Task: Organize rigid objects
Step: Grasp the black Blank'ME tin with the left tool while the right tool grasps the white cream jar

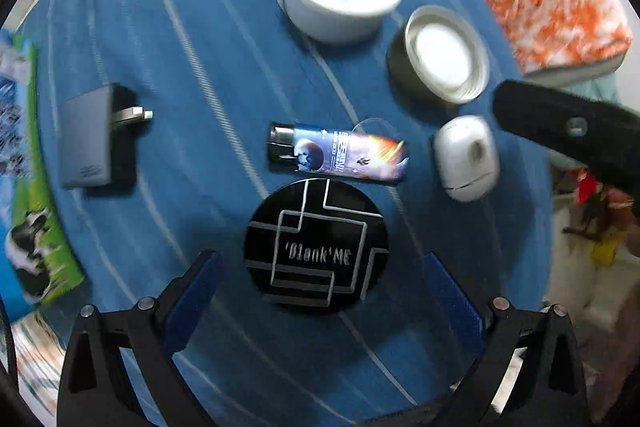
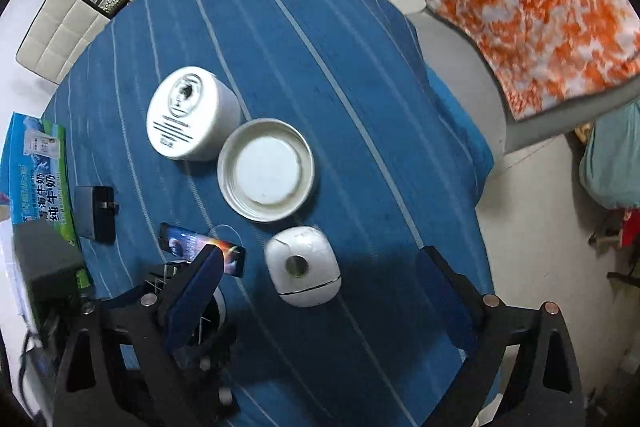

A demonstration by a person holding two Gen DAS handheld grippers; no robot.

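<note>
Black round tin (image 1: 316,243) lies between wide-apart left jaws — untouched.

I am looking down at a table (image 2: 320,27) wearing a blue cloth with pale stripes. A white round tub (image 2: 192,115) is sitting left of centre in the right wrist view, and an upturned white lid (image 2: 266,171) is lying just beside it, lower right. Below the lid a white egg-shaped case (image 2: 304,265) is resting. A printed lighter (image 1: 340,151) is lying at the centre of the left wrist view, with a black round tin (image 1: 316,247) just beneath it. A grey plug adapter (image 1: 96,139) is sitting at mid left, and a milk carton (image 2: 36,171) is lying along the left edge.
</note>
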